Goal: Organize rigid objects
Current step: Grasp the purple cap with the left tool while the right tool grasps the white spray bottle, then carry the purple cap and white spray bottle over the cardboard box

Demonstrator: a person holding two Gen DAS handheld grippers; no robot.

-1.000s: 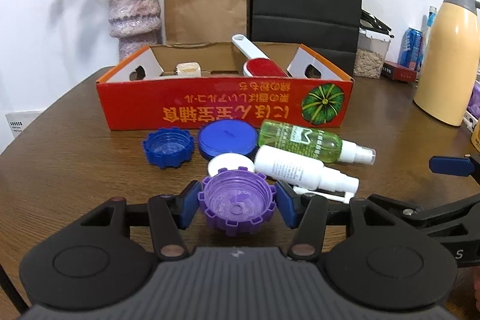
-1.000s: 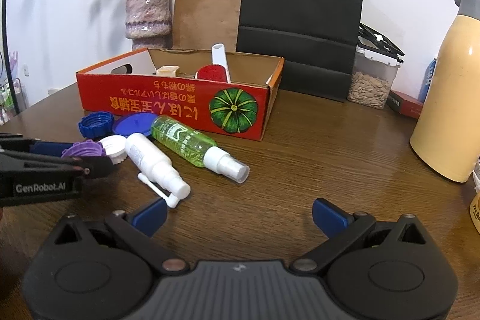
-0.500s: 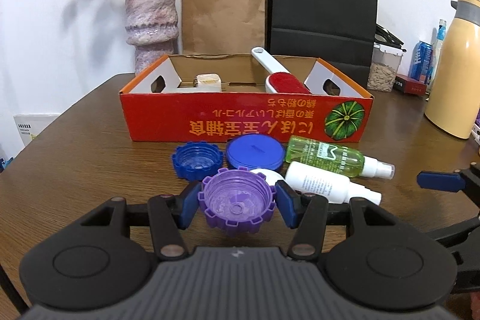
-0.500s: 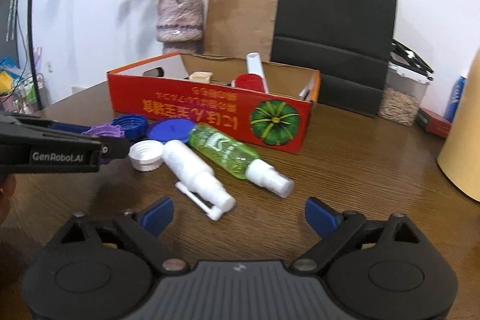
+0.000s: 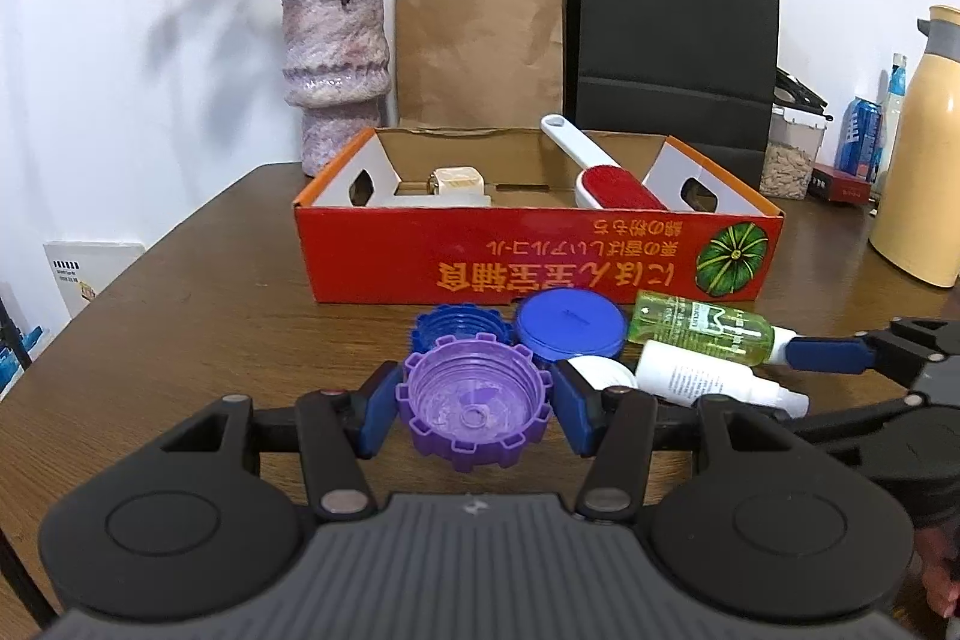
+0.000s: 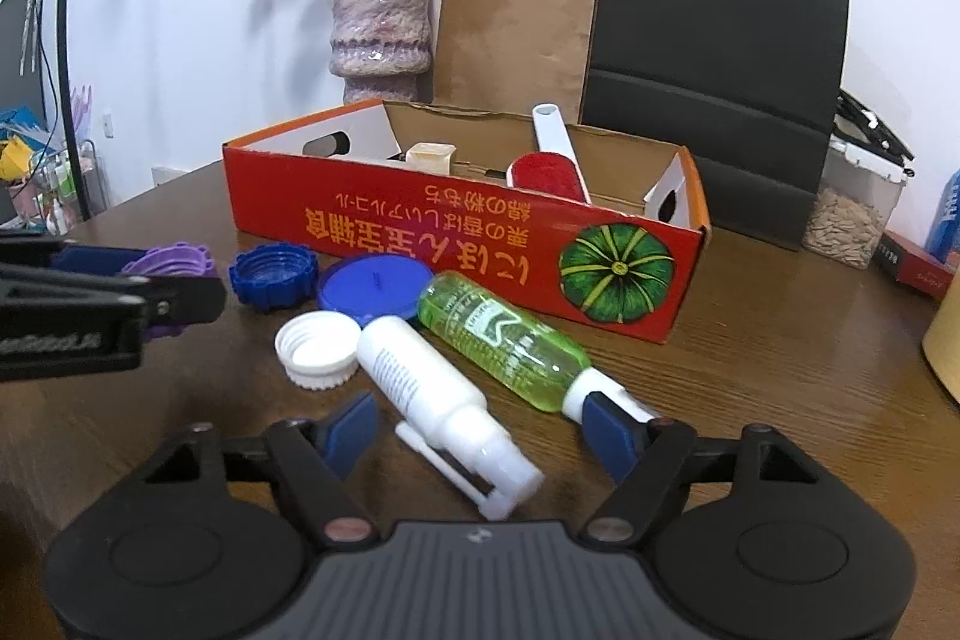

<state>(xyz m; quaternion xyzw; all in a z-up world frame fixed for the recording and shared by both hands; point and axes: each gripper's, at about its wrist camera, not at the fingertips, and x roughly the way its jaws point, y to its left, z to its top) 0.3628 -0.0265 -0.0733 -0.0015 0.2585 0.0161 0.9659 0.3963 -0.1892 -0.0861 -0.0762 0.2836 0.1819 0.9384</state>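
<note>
Since before, our right claw has been closing around the white bottle, unclamped, lying slantwise; left claw grips purple cap.

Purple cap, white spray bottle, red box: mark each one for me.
purple cap (image 5: 474,409), left wrist view, inside of its bowl.
white spray bottle (image 6: 420,376), right wrist view, middle of its body.
red box (image 6: 420,226), right wrist view, printed front wall.

Our two handheld grippers

We carry black bodies with ribbed grey centres, blue finger pads, brass-coloured pivot screws, white "GenRobot.AI" lettering.
</note>
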